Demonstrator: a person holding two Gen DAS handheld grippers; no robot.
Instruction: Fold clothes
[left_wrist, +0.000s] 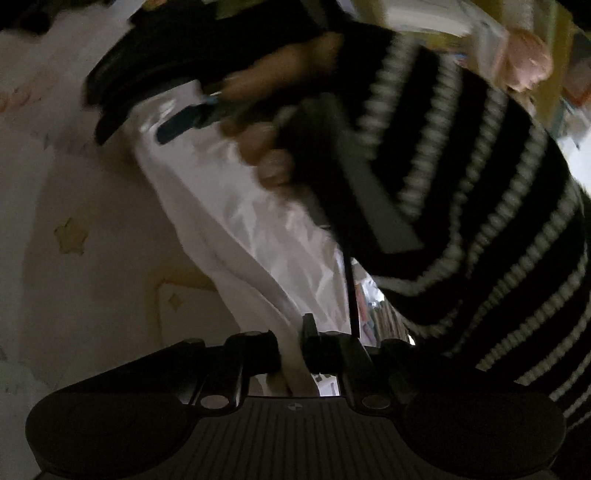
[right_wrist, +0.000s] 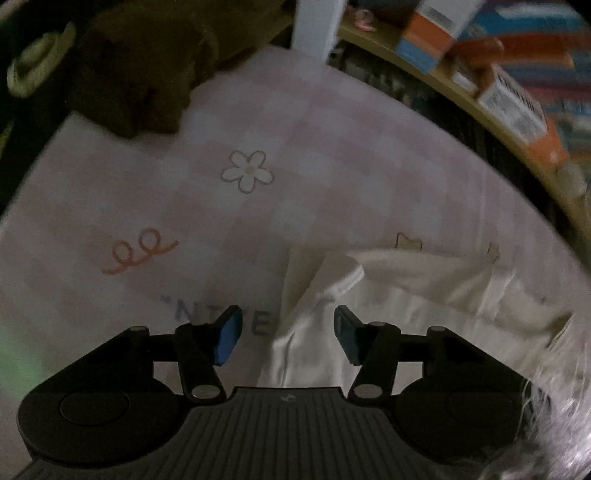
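A white garment (left_wrist: 243, 221) hangs lifted in the left wrist view, stretched from my left gripper (left_wrist: 295, 347) up toward the right gripper (left_wrist: 184, 123), whose blue pads show above. My left gripper is shut on a fold of this cloth. In the right wrist view my right gripper (right_wrist: 286, 336) is open, its blue pads (right_wrist: 227, 339) apart, and a cream-white garment (right_wrist: 406, 306) lies on the bed below and between them.
A pale pink checked bedsheet (right_wrist: 258, 129) with a flower and squiggle print covers the bed. A dark brown bundle (right_wrist: 140, 66) lies at the far left. A shelf edge with boxes (right_wrist: 509, 99) runs along the right. The person's striped sweater (left_wrist: 480, 184) fills the right.
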